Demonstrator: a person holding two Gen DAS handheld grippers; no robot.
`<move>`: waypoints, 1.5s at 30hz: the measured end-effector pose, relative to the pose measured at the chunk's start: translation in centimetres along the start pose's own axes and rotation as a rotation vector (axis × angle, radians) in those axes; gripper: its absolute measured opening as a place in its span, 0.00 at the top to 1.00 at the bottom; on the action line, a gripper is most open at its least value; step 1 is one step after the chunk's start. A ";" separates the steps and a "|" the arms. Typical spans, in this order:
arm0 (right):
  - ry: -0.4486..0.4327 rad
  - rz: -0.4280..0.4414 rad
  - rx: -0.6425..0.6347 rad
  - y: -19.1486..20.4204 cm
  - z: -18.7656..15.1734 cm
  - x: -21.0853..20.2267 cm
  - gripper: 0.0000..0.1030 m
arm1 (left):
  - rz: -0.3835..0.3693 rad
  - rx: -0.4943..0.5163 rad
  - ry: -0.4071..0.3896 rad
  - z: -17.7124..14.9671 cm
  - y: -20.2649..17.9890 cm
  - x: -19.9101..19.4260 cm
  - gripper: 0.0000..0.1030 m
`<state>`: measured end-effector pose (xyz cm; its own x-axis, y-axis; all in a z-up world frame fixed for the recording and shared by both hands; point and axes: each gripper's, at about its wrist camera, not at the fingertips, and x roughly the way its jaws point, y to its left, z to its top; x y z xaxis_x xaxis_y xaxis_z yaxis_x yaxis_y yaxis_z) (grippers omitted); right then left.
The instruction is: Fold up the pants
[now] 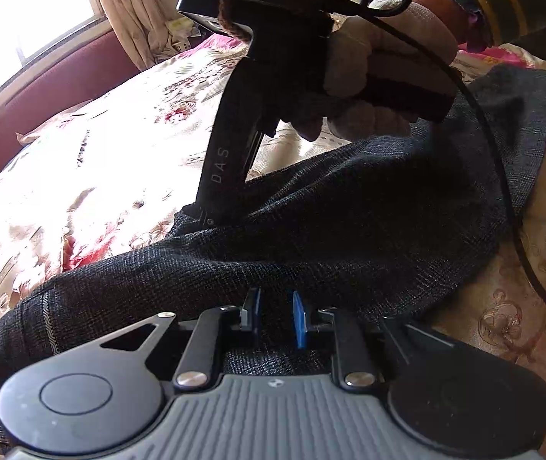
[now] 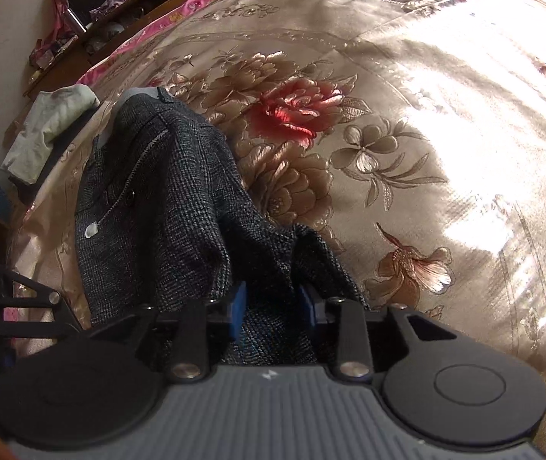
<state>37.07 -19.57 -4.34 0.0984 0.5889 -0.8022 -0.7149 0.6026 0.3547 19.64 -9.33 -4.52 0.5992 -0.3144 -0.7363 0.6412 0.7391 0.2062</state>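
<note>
1. The dark pants (image 2: 165, 207) lay near the bed's (image 2: 407, 145) edge.
2. The left gripper (image 1: 275, 316) and right gripper (image 2: 273, 306) each pinched the cloth.
3. Lifting both together, evenly, would fold neatly.

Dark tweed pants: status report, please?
Left gripper and right gripper shut on dark tweed pants. Pants bunched on floral bedspread. Nothing blocking.

The dark grey woven pants (image 2: 165, 199) lie on the shiny floral satin bedspread (image 2: 407, 134), bunched toward 9 o'clock; a pale folded cloth (image 2: 48, 126) sits beyond at 10.
</note>
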 end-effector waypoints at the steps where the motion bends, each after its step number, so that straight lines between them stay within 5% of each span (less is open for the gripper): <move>1: 0.000 -0.002 0.022 -0.1 0.3 0.1 0.91 | 0.000 0.002 0.000 0.0 0.0 0.0 0.66; 5: -0.010 0.006 0.078 -0.4 0.9 -0.3 0.97 | -0.003 -0.005 0.004 -0.2 0.0 0.3 0.66; 10: -0.126 -0.026 0.169 -2.6 2.7 -2.8 0.97 | 0.005 0.012 0.024 -0.5 -0.7 1.6 0.66; 15: -0.081 -0.135 0.124 -2.5 2.9 -0.4 0.91 | 0.005 0.037 0.041 -0.2 -0.8 2.1 0.67; 19: -0.150 -0.135 0.176 -2.4 1.4 -3.8 0.88 | -0.017 0.055 0.048 0.2 -0.8 1.1 0.66; 24: -0.283 -0.264 0.287 -2.2 -5.0 -12.3 0.88 | -0.036 0.058 -0.020 2.0 -1.6 -0.1 0.66; 27: -0.256 -0.303 0.409 -1.7 -10.7 -14.5 0.88 | -0.063 0.064 -0.038 3.3 -2.9 0.6 0.65; 31: -0.132 -0.498 0.552 -2.7 -17.8 -14.5 0.91 | -0.123 0.122 0.058 3.6 -5.9 2.7 0.63; 32: -0.142 -0.534 0.588 -3.3 -19.0 -14.9 1.00 | -0.113 0.154 0.065 3.5 -6.6 2.8 0.64; 34: -0.210 -0.572 0.687 -4.2 -21.5 -17.1 1.00 | -0.105 0.209 0.065 4.0 -7.6 2.5 0.64; 36: -0.275 -0.630 0.755 -4.3 -23.3 -19.4 0.88 | -0.139 0.202 0.044 5.3 -8.3 2.1 0.63; 38: -0.334 -0.650 0.764 -3.4 -24.7 -21.5 0.90 | -0.158 0.204 0.025 6.7 -9.4 2.0 0.63; 45: -0.330 -0.856 1.008 -6.3 -32.5 -25.8 0.93 | -0.209 0.322 0.071 9.0 -14.7 4.9 0.57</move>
<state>16.57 -56.07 -1.44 0.5123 -0.1495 -0.8457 0.4503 0.8853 0.1163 17.46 -27.11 -5.42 0.4121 -0.3885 -0.8241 0.8706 0.4347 0.2304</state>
